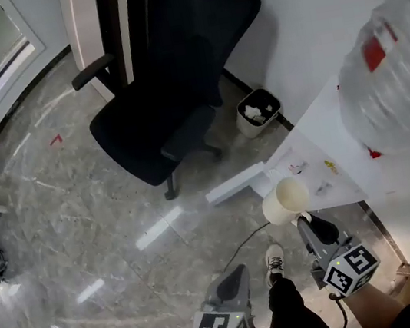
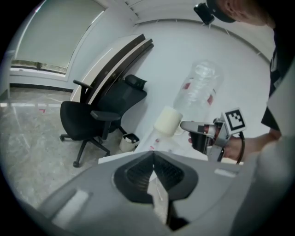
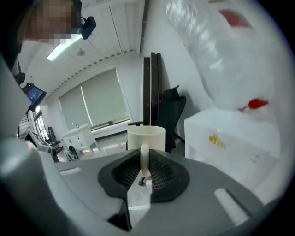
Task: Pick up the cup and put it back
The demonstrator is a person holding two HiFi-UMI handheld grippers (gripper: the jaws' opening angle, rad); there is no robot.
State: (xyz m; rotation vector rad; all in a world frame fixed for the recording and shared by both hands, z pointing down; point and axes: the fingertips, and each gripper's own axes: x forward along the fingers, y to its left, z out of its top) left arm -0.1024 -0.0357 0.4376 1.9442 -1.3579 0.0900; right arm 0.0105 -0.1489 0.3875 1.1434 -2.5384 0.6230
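I am holding the cream cup (image 1: 287, 200) aloft by its handle, my right gripper (image 1: 301, 219) clamping it beside the white dispenser (image 1: 323, 135); my left gripper (image 1: 237, 272) is hanging empty, jaws together.

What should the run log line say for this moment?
stage: cup in grip | right claw: shut on cup handle, cup upright | left claw: shut, empty | nearby: water dispenser
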